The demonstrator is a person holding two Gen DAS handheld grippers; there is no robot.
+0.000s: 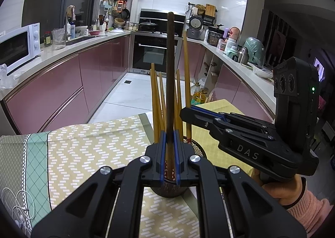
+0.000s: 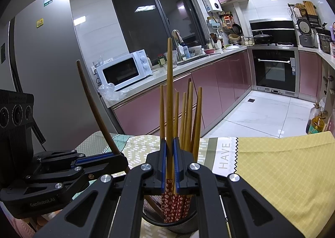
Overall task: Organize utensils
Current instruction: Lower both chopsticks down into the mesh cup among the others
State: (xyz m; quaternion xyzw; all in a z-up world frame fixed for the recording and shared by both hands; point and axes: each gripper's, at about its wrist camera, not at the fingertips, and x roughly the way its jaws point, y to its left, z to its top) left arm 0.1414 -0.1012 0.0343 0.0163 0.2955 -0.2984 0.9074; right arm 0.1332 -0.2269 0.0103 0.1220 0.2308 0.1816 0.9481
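Two black claws with blue pads work over a black wire-mesh utensil holder (image 2: 167, 220) standing on a tabletop (image 1: 88, 146) covered by a patterned yellow-green cloth. The left claw (image 1: 169, 155) is closed tight around a long dark brown wooden chopstick (image 1: 170, 66), which stands nearly upright with its lower end inside the holder. The right claw (image 2: 169, 163) is clamped on a pale bamboo chopstick (image 2: 169, 91) with a red floral-patterned end, also upright and reaching down into the holder. Around it, a cluster of similar bamboo chopsticks (image 2: 189, 116) stands in the holder, tips fanning upward.

In the left wrist view the right claw reaches in from the right, held by a hand (image 1: 282, 191) in a pink knitted sleeve (image 1: 312, 215). In the right wrist view the left claw sits at the near left.

Beyond the tabletop runs a kitchen with pink cabinet fronts (image 2: 211, 91), a white microwave oven (image 2: 125, 70) on the left counter and a black built-in oven (image 2: 274, 68) at the far end.
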